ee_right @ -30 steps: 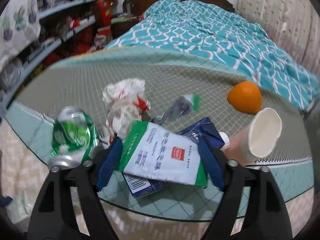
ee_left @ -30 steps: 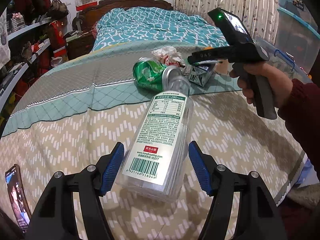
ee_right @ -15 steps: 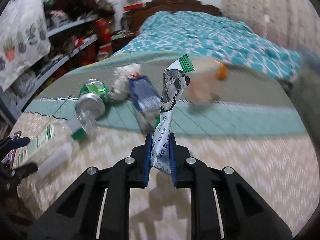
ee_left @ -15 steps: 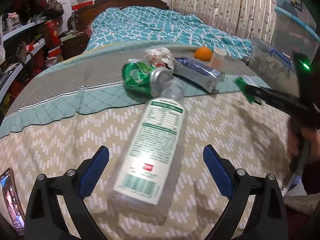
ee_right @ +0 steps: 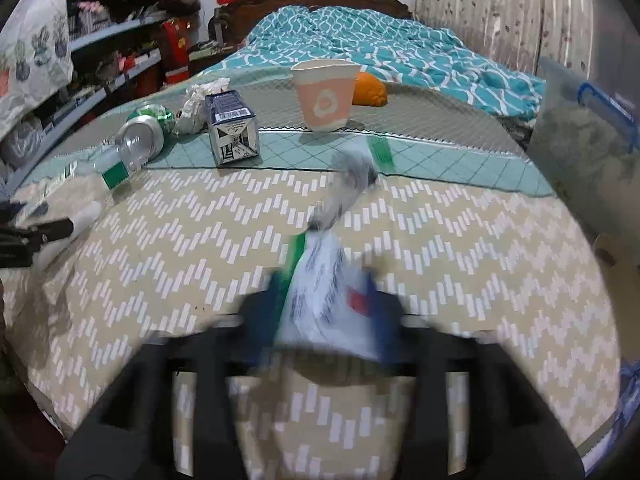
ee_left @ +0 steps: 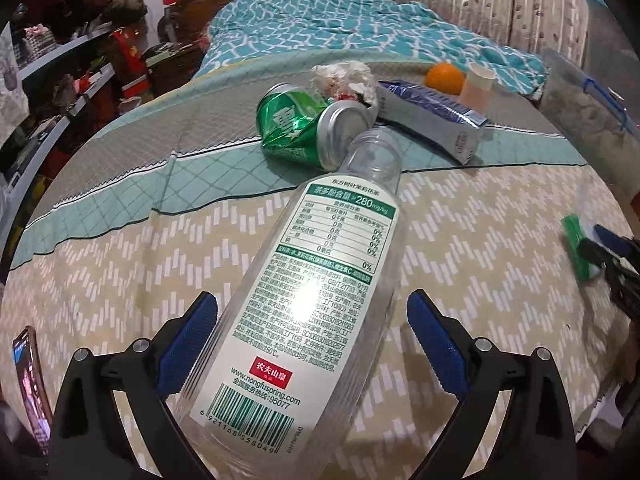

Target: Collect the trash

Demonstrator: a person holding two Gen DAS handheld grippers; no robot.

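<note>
Left gripper (ee_left: 312, 348): jaws stood wide apart around the clear bottle (ee_left: 308, 304), pads not clearly touching it. A second earlier they had sat closer in on it, so it looked let go, lying on the bedspread (ee_left: 480, 220) near the front edge, neck pointing far.

Right gripper (ee_right: 324, 312): blurred from motion, but the jaws were closed on a white and green wrapper (ee_right: 320, 296). A second earlier that wrapper lay in the far pile between open jaws; by now it was lifted and carried toward the near right, away from the pile. Judged: one piece collected and on its way out, bottle next or dropped for regrasp.

Left on the bed, far side: crushed green can (ee_left: 304, 128) touching the bottle neck, crumpled tissue (ee_left: 344, 80), blue carton (ee_left: 432, 116), paper cup (ee_right: 324, 96), orange (ee_right: 370, 88) behind it. Phone (ee_left: 30, 384) at near left.
</note>
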